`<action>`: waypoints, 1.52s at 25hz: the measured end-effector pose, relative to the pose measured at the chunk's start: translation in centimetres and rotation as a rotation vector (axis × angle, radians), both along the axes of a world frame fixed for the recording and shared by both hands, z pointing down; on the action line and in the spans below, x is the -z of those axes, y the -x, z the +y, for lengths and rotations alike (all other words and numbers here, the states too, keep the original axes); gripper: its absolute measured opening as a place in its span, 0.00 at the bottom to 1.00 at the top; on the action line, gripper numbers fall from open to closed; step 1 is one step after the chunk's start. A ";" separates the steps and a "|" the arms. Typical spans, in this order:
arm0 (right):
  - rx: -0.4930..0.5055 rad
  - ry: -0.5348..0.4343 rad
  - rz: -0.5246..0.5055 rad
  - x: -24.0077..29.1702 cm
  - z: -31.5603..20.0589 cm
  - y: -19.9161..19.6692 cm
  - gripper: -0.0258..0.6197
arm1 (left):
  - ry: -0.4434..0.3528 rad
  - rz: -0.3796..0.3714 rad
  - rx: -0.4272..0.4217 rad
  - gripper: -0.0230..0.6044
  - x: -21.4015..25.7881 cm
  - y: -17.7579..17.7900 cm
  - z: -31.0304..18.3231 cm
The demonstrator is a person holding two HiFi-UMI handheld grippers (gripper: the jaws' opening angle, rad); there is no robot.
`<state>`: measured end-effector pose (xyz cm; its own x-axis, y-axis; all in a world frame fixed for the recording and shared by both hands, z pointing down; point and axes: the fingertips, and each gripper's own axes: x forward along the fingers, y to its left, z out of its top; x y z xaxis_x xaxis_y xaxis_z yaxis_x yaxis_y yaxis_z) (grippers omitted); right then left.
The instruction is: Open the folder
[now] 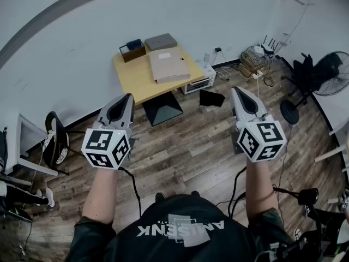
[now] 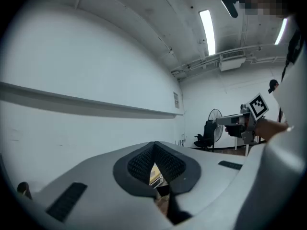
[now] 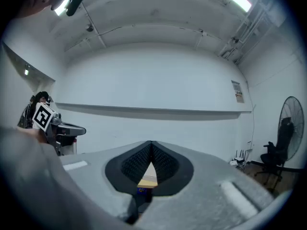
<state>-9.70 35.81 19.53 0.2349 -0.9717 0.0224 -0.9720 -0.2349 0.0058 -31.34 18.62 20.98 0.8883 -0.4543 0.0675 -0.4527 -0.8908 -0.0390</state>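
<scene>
Beige, flat cardboard folder (image 1: 169,65) lies closed on the yellow wooden tabletop (image 1: 133,76), well ahead. Jaws of left gripper (image 1: 127,100) and right gripper (image 1: 238,91) pressed together, empty. Probably light, stiff; lift cover's free edge.

even ceiling light; fisheye-warped edges

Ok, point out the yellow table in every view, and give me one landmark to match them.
Head view: yellow table, upper centre.
Left gripper view: only a yellow sliver of it, low centre.
Right gripper view: a yellow strip of it, low centre.
Shared landmark: standing fan, on the right side in all three.
</scene>
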 end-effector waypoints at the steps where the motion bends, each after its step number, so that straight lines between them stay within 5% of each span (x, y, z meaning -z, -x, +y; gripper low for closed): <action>1: -0.001 0.003 0.001 0.0 0.0 0.0 0.04 | 0.002 0.003 0.001 0.03 -0.1 0.0 0.1; 17: -0.033 -0.026 -0.010 0.6 -1.4 1.0 0.04 | 0.047 0.041 -0.005 0.03 -0.6 1.1 -1.8; 24: -0.032 0.013 -0.024 -0.8 -3.3 3.0 0.04 | -0.021 -0.031 0.001 0.03 -1.9 3.4 -4.0; 29: -0.067 0.027 -0.019 -1.7 -5.0 4.4 0.04 | -0.010 -0.009 -0.037 0.03 -2.3 4.3 -6.0; 38: -0.039 0.026 -0.040 -3.1 -9.7 1.8 0.04 | -0.019 0.011 -0.033 0.03 -3.5 1.7 -10.1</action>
